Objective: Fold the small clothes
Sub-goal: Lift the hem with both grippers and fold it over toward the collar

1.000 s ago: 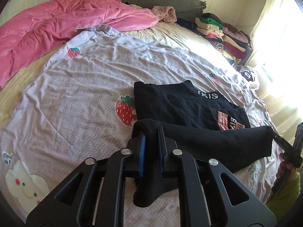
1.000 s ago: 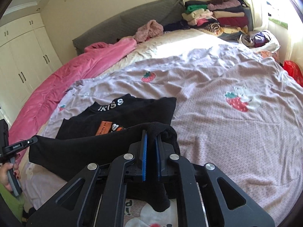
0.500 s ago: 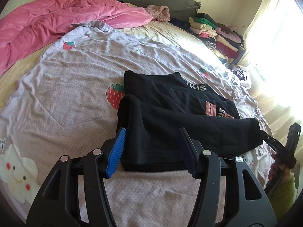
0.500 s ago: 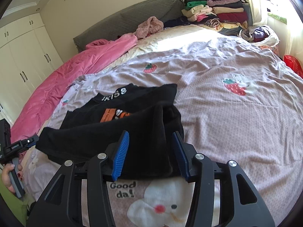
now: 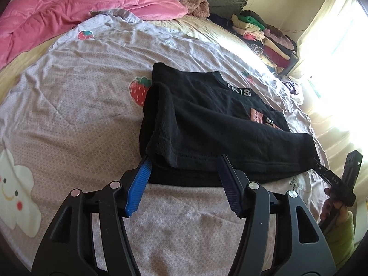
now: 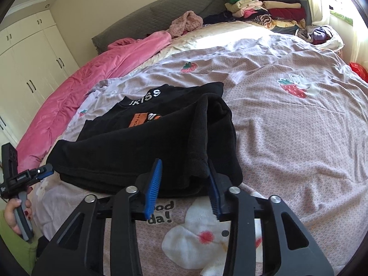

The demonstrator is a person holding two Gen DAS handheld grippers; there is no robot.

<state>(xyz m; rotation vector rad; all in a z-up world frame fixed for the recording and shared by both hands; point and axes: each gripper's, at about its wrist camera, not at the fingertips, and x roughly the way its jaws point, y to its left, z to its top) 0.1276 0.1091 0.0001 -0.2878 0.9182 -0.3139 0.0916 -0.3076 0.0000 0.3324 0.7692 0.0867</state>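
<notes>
A black sweater (image 5: 218, 133) (image 6: 138, 147) with white collar lettering (image 5: 239, 89) and an orange print lies on the lilac bed sheet (image 5: 80, 115), its lower half folded up over its body. My left gripper (image 5: 184, 158) is at the near left corner of the fold. Its jaws are opening, with the hem lying loose between the tips. My right gripper (image 6: 184, 163) is at the near right corner. Its jaws are closing, with the folded edge between them and no clamp on it. Each gripper also shows in the other's view: the right gripper (image 5: 322, 170), the left gripper (image 6: 43, 170).
A pink duvet (image 5: 69, 7) (image 6: 103, 69) is bunched along the far left of the bed. A stack of folded clothes (image 5: 264, 36) (image 6: 264, 7) sits at the far right corner by the window. White wardrobes (image 6: 27, 57) line the left wall. The sheet (image 6: 287, 138) spreads wide to the right.
Both grippers were shut on the sweater's lifted hem; they have let it go and it now lies folded over the body. Both hands sank towards the bed. The right jaws have narrowed again.
</notes>
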